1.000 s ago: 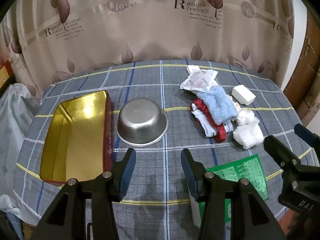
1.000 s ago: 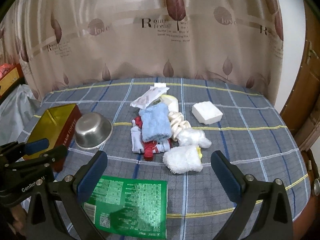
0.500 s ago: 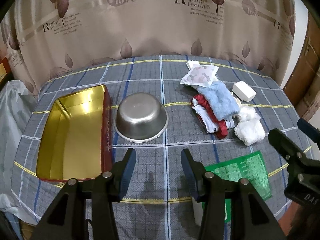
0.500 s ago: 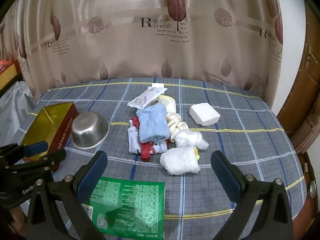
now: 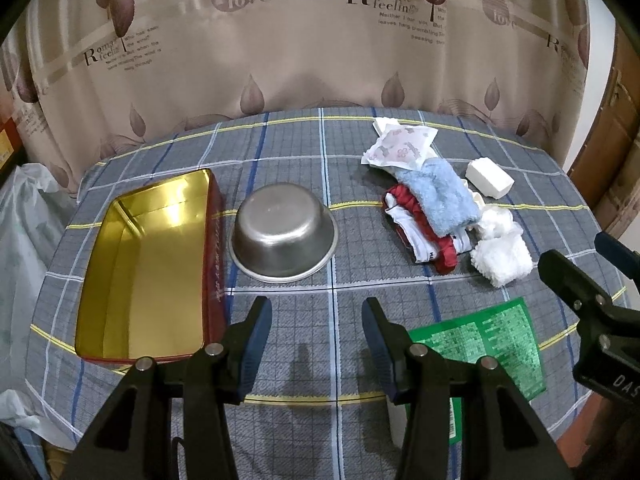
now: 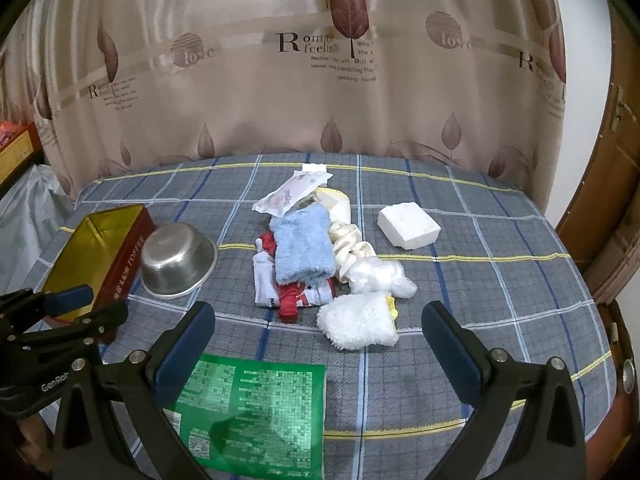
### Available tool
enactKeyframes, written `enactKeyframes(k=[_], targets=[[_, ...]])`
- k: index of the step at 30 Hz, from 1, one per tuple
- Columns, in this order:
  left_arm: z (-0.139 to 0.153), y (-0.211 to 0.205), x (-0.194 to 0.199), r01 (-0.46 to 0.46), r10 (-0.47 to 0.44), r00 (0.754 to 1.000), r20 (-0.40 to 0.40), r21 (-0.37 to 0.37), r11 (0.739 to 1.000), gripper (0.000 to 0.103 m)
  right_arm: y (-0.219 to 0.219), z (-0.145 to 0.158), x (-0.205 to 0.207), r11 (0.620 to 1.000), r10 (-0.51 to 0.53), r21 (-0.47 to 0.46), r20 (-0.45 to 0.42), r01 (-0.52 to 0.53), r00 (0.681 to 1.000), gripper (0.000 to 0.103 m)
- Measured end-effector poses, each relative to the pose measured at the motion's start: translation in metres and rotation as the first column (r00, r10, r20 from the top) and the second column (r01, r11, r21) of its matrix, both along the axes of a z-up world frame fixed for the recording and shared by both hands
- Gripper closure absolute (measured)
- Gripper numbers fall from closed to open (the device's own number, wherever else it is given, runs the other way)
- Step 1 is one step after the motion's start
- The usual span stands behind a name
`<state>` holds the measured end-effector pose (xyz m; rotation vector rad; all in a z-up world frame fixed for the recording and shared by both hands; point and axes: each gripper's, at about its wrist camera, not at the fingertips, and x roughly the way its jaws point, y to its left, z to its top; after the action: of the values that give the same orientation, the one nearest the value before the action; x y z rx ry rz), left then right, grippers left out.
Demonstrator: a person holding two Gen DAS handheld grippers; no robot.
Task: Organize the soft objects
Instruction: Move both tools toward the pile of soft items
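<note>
Nothing moved, both tongs [image 5: 316, 334] [image 6: 318, 338] still apart, empty

The green packet [image 5: 486, 350] is partly covered by the left tool [image 5: 317, 322] in the left wrist view. The red and white cloth [image 6: 294, 294] is largely hidden under the blue towel [image 6: 303, 250]. The curtain's small print cannot be read.

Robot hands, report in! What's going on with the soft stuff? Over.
Left gripper open, empty. Right gripper open, empty. Soft pile untouched on the cloth; gold tin empty. Green packet lies below right gripper.
</note>
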<state>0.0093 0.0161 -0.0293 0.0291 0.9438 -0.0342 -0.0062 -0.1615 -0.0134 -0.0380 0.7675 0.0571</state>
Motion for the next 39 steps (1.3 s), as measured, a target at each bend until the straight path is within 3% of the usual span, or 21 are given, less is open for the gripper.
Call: enactKeyframes(k=[23,39], targets=[[-0.009,-0.003,0.010,-0.002,0.003,1.000,-0.025,0.027,1.000,0.055,-0.010,-0.011,0.012,0.999,0.017,-0.031,-0.033,-0.018,0.999,0.001],[-0.019,0.002,0.033,-0.010,0.013,0.999,-0.043,0.074,0.997,0.055,-0.050,-0.054,0.047,0.998,0.070,0.016,-0.185,-0.069,0.980,0.009]])
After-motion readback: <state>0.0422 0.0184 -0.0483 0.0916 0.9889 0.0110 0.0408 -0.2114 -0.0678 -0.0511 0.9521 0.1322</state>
